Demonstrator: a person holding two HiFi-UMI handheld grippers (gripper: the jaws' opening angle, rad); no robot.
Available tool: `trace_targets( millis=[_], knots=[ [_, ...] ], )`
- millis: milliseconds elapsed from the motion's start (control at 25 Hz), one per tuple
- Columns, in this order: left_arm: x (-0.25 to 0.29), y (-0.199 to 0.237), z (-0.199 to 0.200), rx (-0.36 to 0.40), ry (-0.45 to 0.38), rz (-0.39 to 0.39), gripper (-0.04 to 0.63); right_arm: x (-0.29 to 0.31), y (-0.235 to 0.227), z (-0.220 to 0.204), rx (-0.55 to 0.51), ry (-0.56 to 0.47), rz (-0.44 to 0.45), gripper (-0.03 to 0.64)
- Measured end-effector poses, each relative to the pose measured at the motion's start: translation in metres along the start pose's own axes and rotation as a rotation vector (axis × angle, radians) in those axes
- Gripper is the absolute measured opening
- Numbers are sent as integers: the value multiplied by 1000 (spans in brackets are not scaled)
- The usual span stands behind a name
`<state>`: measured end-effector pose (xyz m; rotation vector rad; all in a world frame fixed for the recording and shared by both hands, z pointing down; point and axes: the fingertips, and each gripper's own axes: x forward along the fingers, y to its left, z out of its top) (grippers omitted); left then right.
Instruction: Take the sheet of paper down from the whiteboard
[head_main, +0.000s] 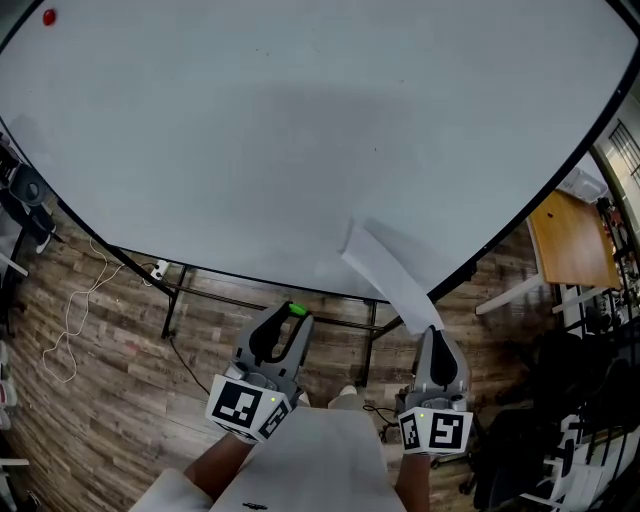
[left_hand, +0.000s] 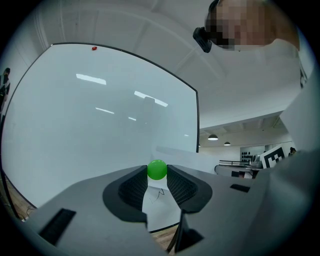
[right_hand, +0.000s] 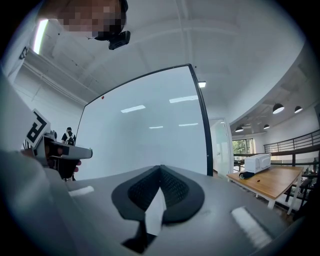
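1. The whiteboard (head_main: 250, 130) carries a small red magnet (head_main: 49, 17) near its top left corner.
2. The wood-plank floor (head_main: 110, 400) carries the board's black stand (head_main: 175, 300), a loose white cable (head_main: 68, 320) and a wooden bench (head_main: 570, 240) at the right.

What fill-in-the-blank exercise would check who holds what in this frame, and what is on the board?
1. The left gripper is shut on a small round magnet coloured ____.
2. The right gripper is shut on the lower end of a white ____.
3. The magnet stuck near the upper left corner of the whiteboard in the head view is ____.

Missing words: green; sheet of paper; red.
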<state>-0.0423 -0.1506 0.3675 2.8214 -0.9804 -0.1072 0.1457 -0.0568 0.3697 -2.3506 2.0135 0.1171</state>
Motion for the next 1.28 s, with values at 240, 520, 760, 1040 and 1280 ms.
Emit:
trace_targets(
  millis=[240,520,760,1040,1280],
  knots=[
    [0,3,2,-3,-1,0,123,4,6,3,-10,4,13,11],
    [-2,6,2,-2,-5,-4,123,6,12,2,-17,7,21,11],
    [-5,7,2,-7,-5,-4,123,6,15,3,-19,4,23,11],
    [-7,10,1,-10,-8,0,123,7,19,3,-24,3,28,11],
    [-12,10,2,-11,-11,-1,123,4,25,6,-31,0,34,11]
  ],
)
